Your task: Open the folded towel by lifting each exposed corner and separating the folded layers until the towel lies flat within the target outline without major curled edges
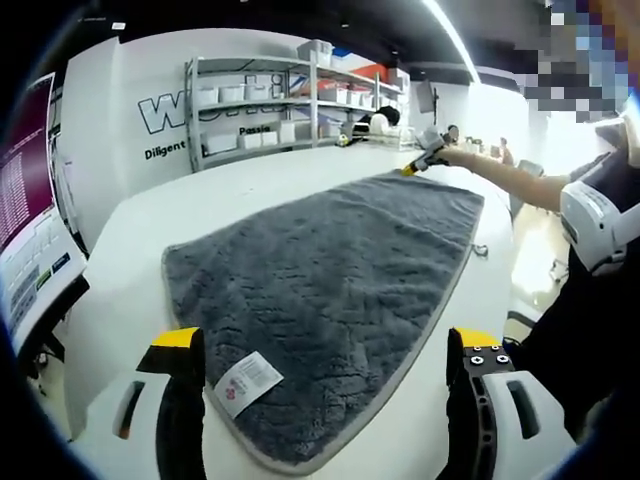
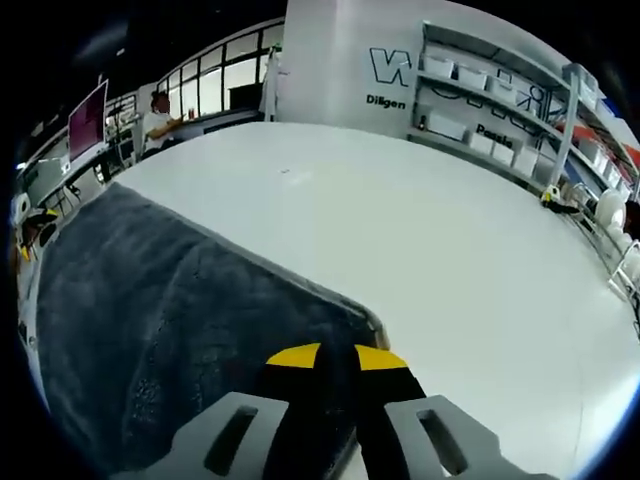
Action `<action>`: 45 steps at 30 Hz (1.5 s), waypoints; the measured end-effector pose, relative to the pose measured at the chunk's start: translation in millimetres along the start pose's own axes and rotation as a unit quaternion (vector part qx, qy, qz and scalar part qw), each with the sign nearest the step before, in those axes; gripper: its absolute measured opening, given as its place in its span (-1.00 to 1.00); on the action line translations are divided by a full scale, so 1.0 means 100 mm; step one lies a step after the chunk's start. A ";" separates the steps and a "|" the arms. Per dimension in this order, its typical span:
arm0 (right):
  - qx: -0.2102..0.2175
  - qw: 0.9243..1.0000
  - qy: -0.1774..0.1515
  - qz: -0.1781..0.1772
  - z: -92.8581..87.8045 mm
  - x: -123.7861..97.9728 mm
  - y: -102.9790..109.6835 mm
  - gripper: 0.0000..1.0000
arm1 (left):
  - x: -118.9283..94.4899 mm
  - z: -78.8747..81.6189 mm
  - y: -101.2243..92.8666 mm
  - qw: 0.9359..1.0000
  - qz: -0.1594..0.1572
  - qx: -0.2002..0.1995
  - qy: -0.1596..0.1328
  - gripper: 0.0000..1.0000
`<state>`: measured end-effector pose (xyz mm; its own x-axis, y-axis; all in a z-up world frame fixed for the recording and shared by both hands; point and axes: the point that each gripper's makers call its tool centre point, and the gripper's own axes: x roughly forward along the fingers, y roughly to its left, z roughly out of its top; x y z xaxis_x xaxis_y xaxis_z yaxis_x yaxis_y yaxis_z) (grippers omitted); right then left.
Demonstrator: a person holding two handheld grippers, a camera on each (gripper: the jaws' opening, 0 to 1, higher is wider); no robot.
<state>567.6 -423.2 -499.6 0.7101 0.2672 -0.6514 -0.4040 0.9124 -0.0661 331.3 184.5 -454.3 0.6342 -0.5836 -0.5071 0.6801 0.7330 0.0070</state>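
2 wide-open jaws of the left gripper (image 1: 318, 365) frame the near corner of the grey towel (image 1: 330, 270), holding nothing; its white label (image 1: 247, 384) lies just inside the left jaw, on the white table (image 1: 200, 200). In the right gripper view, the right gripper (image 2: 335, 362) is pinched closed on the towel (image 2: 150, 310) corner, table (image 2: 420, 230) ahead.
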 end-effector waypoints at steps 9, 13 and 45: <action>0.014 1.000 -0.009 -0.009 0.03 0.05 -0.15 -0.84 | 0.01 -0.01 0.00 1.000 -0.002 0.000 0.002 0.99; 0.013 1.000 -0.010 -0.012 0.03 0.05 -0.13 -0.83 | 0.01 -0.02 0.02 1.000 0.003 -0.004 0.001 0.99; -0.042 0.999 -0.031 -0.007 0.19 -0.63 0.51 0.92 | 0.03 0.00 0.05 1.000 0.020 -0.020 -0.008 0.99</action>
<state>513.0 -387.7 -447.3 0.7488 0.2760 -0.6026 -0.4394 0.8873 -0.1396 336.7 186.8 -456.2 0.6662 -0.5594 -0.4932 0.6395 0.7688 -0.0081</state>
